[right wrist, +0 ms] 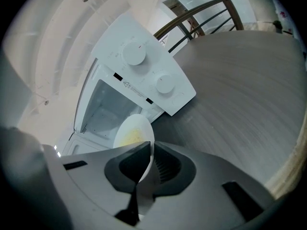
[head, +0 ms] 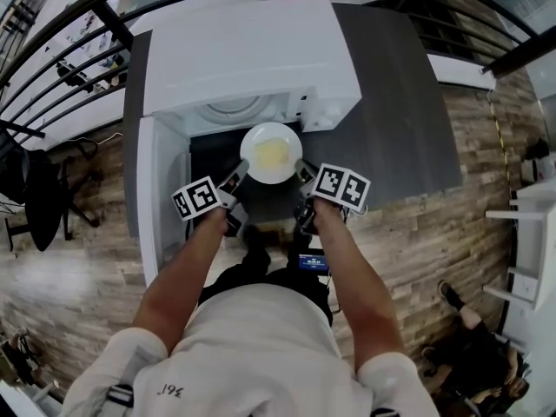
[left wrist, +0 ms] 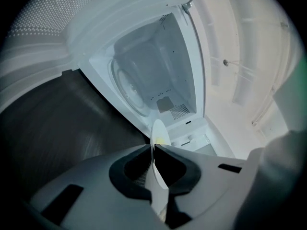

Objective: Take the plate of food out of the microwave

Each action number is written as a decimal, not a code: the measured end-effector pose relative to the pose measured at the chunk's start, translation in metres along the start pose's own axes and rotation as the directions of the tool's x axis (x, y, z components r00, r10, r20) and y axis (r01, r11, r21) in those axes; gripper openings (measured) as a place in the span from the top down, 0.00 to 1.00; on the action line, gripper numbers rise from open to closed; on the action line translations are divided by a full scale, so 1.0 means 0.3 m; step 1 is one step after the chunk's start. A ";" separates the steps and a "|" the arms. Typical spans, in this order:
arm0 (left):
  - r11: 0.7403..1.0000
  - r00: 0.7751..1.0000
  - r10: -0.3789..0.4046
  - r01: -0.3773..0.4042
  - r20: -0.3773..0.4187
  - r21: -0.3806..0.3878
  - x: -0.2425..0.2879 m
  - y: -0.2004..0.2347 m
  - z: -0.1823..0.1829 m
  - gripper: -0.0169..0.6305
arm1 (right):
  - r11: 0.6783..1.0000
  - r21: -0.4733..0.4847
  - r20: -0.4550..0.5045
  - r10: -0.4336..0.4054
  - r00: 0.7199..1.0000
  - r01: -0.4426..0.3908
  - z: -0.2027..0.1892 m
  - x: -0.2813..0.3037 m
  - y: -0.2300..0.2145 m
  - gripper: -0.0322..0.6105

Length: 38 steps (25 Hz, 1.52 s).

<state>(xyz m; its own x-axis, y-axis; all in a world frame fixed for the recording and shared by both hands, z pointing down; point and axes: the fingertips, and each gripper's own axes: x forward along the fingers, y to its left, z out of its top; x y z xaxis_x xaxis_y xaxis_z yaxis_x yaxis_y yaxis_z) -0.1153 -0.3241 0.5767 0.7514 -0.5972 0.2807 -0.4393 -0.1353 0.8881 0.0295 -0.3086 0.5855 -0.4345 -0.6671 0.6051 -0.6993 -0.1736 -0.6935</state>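
Two-sided hold: left gripper point(head: 236, 175) and right gripper point(head: 304, 175) are each pinched shut on opposite rims of the round white plate point(head: 271, 153), so its yellow food sits level. It's right at the white microwave point(head: 252, 59) mouth.

Shirt point(head: 261, 346): white, short sleeves, small dark print near the left shoulder. Trousers point(head: 261, 281): dark. Left gripper point(head: 237, 176) and right gripper point(head: 301, 174): grey moulded shells with black pads point(left wrist: 129, 169). Each carries a white cube point(head: 195, 199) bearing black square markers.
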 end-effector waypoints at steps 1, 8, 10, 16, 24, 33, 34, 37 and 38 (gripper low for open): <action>1.000 1.000 -0.002 0.002 -0.006 0.004 -0.001 -0.005 -0.014 0.93 | 1.000 0.000 0.001 -0.001 1.000 0.001 -0.004 -0.010 -0.009 0.91; 1.000 1.000 -0.003 0.003 -0.027 0.010 0.000 -0.027 -0.092 0.93 | 1.000 -0.002 -0.006 -0.005 1.000 0.005 -0.025 -0.063 -0.061 0.91; 1.000 1.000 0.005 -0.005 -0.031 0.028 -0.006 -0.038 -0.113 0.93 | 1.000 -0.010 -0.007 -0.002 1.000 0.002 -0.031 -0.086 -0.071 0.91; 1.000 0.998 -0.012 0.014 -0.055 0.025 0.002 -0.089 -0.193 0.93 | 1.000 -0.006 -0.012 -0.002 1.000 0.002 -0.036 -0.155 -0.118 0.91; 0.999 0.991 -0.009 0.015 -0.130 0.041 0.077 -0.136 -0.312 0.93 | 0.999 0.014 0.001 -0.034 0.999 0.034 -0.020 -0.253 -0.240 0.91; 0.996 0.968 -0.050 0.066 -0.246 0.058 0.277 -0.230 -0.453 0.93 | 0.993 0.075 0.058 -0.096 0.994 0.091 0.072 -0.382 -0.434 0.91; 0.996 0.964 -0.051 0.070 -0.259 0.061 0.300 -0.241 -0.469 0.93 | 0.992 0.082 0.066 -0.103 0.993 0.098 0.085 -0.399 -0.455 0.91; 0.994 0.954 -0.055 0.081 -0.296 0.075 0.371 -0.270 -0.512 0.93 | 0.988 0.103 0.086 -0.125 0.988 0.116 0.119 -0.441 -0.520 0.91; 0.993 0.950 -0.055 0.083 -0.308 0.081 0.394 -0.278 -0.526 0.93 | 0.986 0.110 0.092 -0.132 0.987 0.122 0.129 -0.454 -0.541 0.91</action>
<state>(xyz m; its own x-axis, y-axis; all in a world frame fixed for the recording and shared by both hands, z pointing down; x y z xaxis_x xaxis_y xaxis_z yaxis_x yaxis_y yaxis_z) 0.0880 -0.2586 0.5933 0.8894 -0.3160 0.3304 -0.4136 -0.2482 0.8760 0.2242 -0.2177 0.6005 -0.2844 -0.7019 0.6530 -0.6801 -0.3323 -0.6534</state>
